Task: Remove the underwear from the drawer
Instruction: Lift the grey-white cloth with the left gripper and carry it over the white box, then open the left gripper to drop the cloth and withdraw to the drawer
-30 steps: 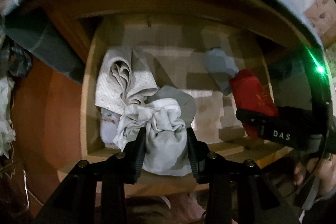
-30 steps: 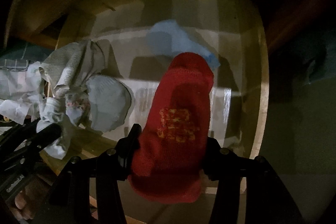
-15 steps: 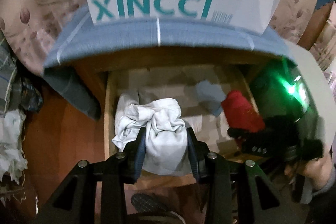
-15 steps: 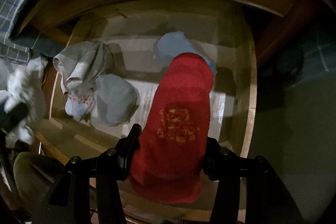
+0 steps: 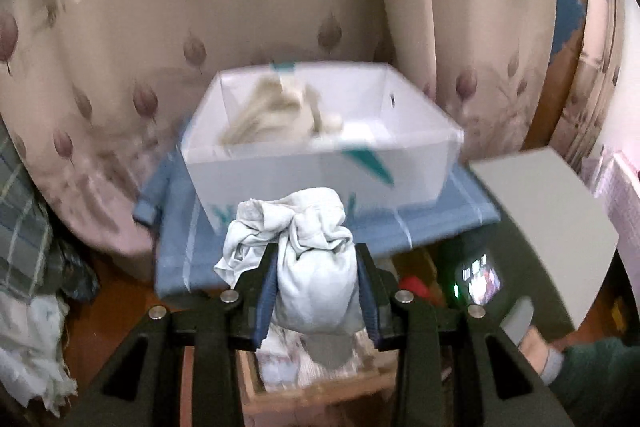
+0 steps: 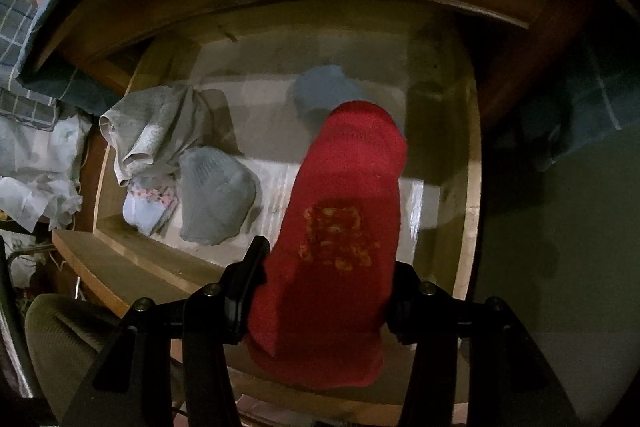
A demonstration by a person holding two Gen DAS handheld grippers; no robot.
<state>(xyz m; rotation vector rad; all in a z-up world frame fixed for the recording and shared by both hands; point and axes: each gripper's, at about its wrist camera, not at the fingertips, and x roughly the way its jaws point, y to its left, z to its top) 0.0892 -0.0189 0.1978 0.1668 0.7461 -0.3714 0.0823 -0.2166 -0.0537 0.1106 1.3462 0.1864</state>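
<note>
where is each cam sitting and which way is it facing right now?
Left wrist: on the left gripper, raised and facing the curtain and white box; its fingers clamp a pale bundle of underwear; a sleeve shows lower right.
Right wrist: on the right gripper, looking steeply down into the drawer; its fingers clamp a red garment.
Shared: the box, the drawer and the red garment show in both.

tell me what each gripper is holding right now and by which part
The left gripper pinches a bunched white garment around its lower bulk, knot above the fingers. The right gripper clamps a red knit piece across its near end.
</note>
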